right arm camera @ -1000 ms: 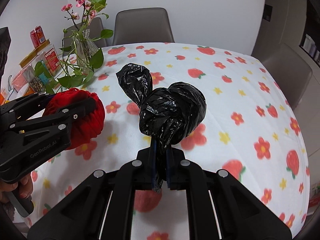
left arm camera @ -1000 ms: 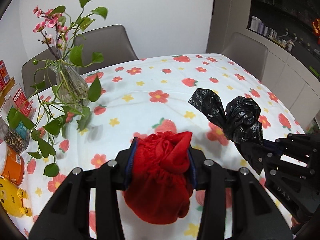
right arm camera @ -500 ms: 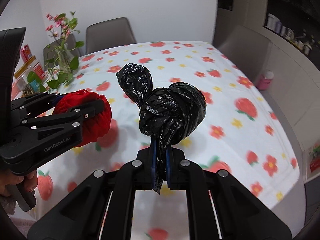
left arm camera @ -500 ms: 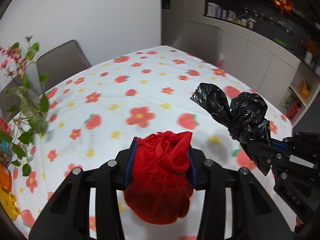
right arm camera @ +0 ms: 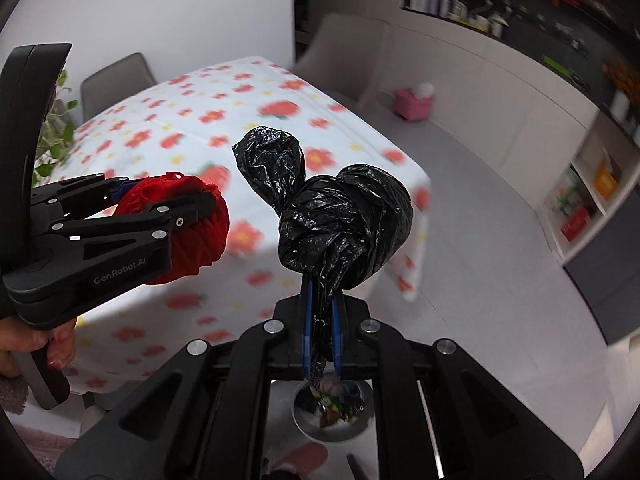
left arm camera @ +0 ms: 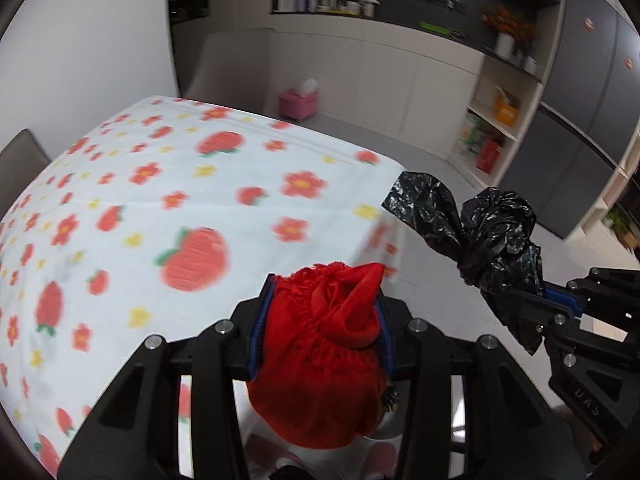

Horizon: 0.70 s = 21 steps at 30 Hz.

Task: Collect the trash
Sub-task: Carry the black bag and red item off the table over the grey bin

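The knotted black bag (right arm camera: pixel 344 220) is pinched by its twisted neck between the closed blue pads of the right claw (right arm camera: pixel 320 328), its bulging body and one loose ear standing up above the jaws. At about nine o'clock of it in the right wrist view, the red bundle (right arm camera: pixel 192 228), a gathered, crinkled red bag or cloth, is clamped across its middle by the left claw (left arm camera: pixel 320 332), whose jaws stand partly apart only because the bundle fills them. Neither load has slipped in its grip over the last second. What has changed is everything behind them: a second ago both claws hung over the middle of the flowered worktop (left arm camera: pixel 160 208) with the vase of flowers close by; now the worktop has slid away to ten o'clock, its corner hangs at mid-frame, and grey floor (right arm camera: pixel 480 280) with white cabinets (left arm camera: pixel 380 72) and a pink box (left arm camera: pixel 298 100) fills the far side. Directly below the right claw, at six o'clock, a round silvery bin (right arm camera: pixel 334 408) shows with scraps inside it. Both hands have evidently swung together off the worktop toward that bin, so the carry looks nearly done and the drop appears to be the step ahead; the black bag already sits over the opening, the red bundle less surely so.
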### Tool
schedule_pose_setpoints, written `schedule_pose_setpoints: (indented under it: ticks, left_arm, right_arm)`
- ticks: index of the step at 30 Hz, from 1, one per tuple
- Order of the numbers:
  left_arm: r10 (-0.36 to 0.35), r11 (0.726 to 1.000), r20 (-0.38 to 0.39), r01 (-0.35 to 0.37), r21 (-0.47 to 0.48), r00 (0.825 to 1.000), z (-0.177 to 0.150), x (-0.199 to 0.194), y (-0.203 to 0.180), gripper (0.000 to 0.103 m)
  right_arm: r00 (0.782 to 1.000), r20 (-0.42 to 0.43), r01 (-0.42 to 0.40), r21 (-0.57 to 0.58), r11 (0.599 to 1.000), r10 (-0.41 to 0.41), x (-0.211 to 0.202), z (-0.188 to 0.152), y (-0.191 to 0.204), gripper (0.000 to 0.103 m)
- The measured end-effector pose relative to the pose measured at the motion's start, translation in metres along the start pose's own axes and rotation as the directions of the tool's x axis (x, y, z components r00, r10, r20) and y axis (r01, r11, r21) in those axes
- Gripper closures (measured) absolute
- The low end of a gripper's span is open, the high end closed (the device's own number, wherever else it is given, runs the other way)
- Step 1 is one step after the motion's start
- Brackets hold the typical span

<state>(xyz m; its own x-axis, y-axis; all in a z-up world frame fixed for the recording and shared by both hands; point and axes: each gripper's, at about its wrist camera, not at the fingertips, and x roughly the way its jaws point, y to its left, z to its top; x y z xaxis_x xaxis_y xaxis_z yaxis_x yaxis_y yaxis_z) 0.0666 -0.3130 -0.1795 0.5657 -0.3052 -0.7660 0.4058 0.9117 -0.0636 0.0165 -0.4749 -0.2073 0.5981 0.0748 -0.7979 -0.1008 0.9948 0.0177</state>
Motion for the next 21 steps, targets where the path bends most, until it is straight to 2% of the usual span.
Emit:
schedule_pose_setpoints:
  ticks: [3, 9, 14, 21]
  left_arm:
    - [-0.042, 0.998, -0.032, 0.044, 0.055, 0.999, -0.014, 0.014, -0.039, 0.06]
    - [-0.097, 0.987, -0.123, 0.111, 0.117, 0.988, -0.045, 0.046, -0.085, 0.06]
    - [-0.136, 0.972, -0.217, 0.172, 0.159, 0.967, -0.077, 0.082, -0.101, 0.06]
    - [-0.159, 0.944, -0.327, 0.241, 0.227, 0.932, -0.125, 0.138, -0.11, 0.06]
  right_arm:
    - [0.999, -0.023, 0.03, 0.048, 0.998, -0.028, -0.003, -0.028, -0.024, 0.096]
    - [0.994, -0.093, 0.072, 0.145, 0.987, -0.058, 0.01, -0.081, -0.051, 0.096]
    - [0.985, -0.157, 0.108, 0.228, 0.968, -0.073, 0.029, -0.127, -0.065, 0.096]
    - [0.964, -0.259, 0.154, 0.357, 0.921, -0.061, 0.079, -0.188, -0.06, 0.096]
